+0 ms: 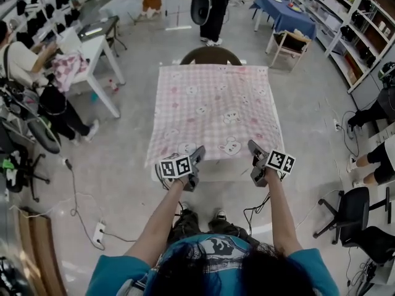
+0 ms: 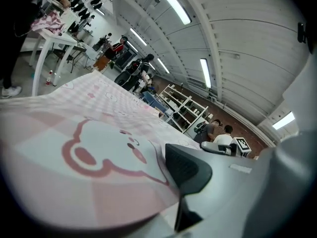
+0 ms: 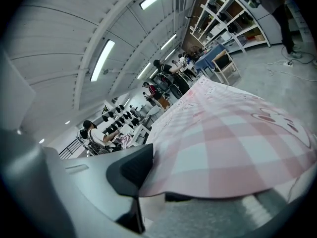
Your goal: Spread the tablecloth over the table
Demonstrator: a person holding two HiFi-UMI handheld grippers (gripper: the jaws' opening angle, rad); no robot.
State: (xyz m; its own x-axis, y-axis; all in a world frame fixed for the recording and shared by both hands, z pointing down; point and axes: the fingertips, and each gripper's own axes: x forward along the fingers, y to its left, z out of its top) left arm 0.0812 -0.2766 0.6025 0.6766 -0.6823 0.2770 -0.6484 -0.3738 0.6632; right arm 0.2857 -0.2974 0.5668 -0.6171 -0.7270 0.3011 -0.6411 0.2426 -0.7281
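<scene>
A pink checked tablecloth [image 1: 213, 110] with cartoon bear prints lies flat over the table, its near edge hanging just in front of me. My left gripper [image 1: 197, 155] is shut on the cloth's near left corner. My right gripper [image 1: 253, 148] is shut on the near right corner. In the left gripper view the tablecloth [image 2: 99, 148] runs under the dark upper pad [image 2: 185, 170] and stretches away. In the right gripper view the tablecloth [image 3: 233, 148] does the same beside the pad [image 3: 131, 170]. The lower jaws are hidden beneath the cloth.
A dark round-backed chair [image 1: 211, 55] stands at the table's far end. A white table [image 1: 92, 48] with a seated person is at the left. A blue-covered table [image 1: 285, 14] and a wooden chair [image 1: 287, 45] are at the back right. Cables [image 1: 74, 208] and an office chair [image 1: 352, 217] are on the floor near me.
</scene>
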